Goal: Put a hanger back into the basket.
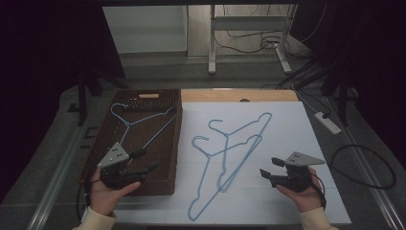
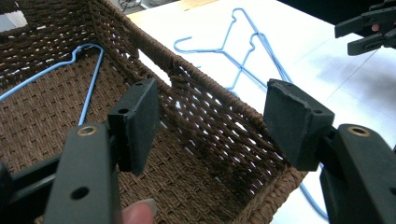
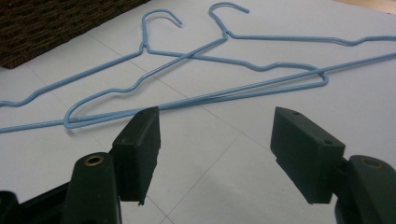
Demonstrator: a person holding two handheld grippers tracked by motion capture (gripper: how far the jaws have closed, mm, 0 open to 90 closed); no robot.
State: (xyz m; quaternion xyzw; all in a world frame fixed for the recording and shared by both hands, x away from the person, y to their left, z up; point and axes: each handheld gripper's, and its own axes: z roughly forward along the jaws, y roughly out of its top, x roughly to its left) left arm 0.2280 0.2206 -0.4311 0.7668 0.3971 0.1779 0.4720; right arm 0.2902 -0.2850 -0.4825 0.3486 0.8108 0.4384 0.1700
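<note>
in the high view the left tool (image 1: 143, 161) hangs over the woven basket (image 1: 103, 143), jaws spread and empty, one blue hanger (image 1: 139, 120) inside. the right tool (image 1: 269, 167) rests on the table (image 1: 287, 124), jaws spread, near two crossed hangers (image 1: 230, 153). the left gripper view shows a basket corner between its jaws. the right gripper view shows the hangers beyond its jaws.

White table sheet (image 1: 268, 191), power strip (image 1: 327, 122) on floor, metal desk legs (image 1: 211, 43), cables (image 1: 364, 167)
</note>
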